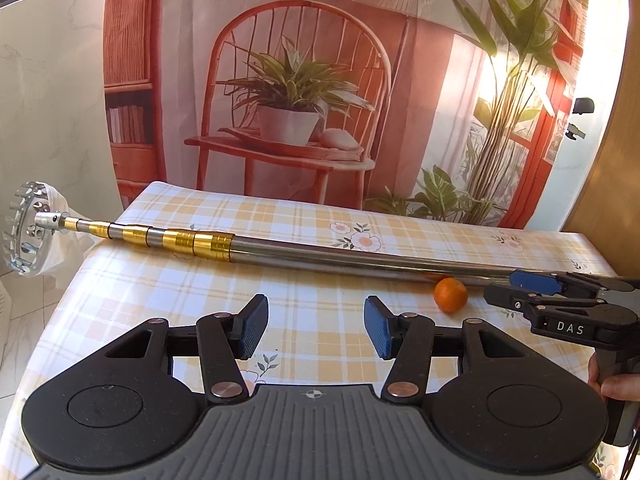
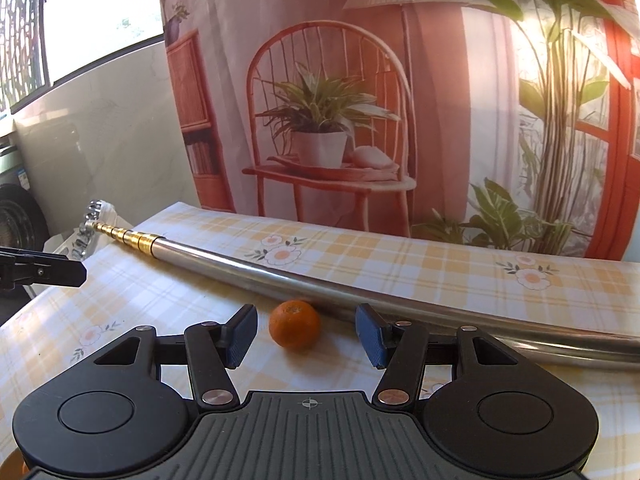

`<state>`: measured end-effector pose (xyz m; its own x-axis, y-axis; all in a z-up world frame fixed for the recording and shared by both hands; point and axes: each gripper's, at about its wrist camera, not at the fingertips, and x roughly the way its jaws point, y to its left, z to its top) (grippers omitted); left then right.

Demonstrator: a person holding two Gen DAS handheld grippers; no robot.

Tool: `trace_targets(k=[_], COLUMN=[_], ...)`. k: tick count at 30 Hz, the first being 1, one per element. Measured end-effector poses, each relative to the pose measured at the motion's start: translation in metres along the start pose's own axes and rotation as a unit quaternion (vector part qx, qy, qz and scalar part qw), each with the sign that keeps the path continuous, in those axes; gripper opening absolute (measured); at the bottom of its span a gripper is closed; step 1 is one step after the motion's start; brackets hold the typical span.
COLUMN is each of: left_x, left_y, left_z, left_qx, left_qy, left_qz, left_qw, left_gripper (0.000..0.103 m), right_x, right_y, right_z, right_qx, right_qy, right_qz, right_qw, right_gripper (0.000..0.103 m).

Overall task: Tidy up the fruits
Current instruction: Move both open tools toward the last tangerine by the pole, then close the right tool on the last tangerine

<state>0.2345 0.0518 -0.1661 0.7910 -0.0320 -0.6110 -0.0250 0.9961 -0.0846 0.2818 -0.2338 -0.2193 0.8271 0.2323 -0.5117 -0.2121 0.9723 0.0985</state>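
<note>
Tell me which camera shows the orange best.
The right wrist view: the orange sits close and unobstructed on the tablecloth between the open right gripper's fingers, beside the telescopic pole. The left wrist view shows it smaller, off to the right.

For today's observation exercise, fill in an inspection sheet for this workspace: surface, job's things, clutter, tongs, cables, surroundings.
Surface: checked floral tablecloth, flat.
Job's things: one orange lies beside the telescopic picker pole; whether they touch is unclear.
Clutter: nothing seen.
Tongs: left tongs open, empty; right tongs open, the orange just ahead of the gap.
Cables: nothing seen.
Surroundings: printed backdrop of chair and plants; window at left.
</note>
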Motion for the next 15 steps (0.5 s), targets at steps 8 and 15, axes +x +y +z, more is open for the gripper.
trace_targets(k=[8,15], left_x=[0.02,0.027], left_y=[0.001,-0.001], left_z=[-0.01,-0.017], left_qx=[-0.007,-0.01], left_qy=[0.027,0.066], left_qz=[-0.021,-0.033], left_qw=[0.9994,0.9972], left_gripper=[0.056,0.056], right_x=[0.031,0.045], right_y=[0.003,0.006], right_z=[-0.001,-0.002], right_qx=[-0.024,-0.034], right_qy=[0.022,0.045], right_qz=[0.009,0.012], right_qw=[0.999,0.998], right_gripper=[0.052,0.045])
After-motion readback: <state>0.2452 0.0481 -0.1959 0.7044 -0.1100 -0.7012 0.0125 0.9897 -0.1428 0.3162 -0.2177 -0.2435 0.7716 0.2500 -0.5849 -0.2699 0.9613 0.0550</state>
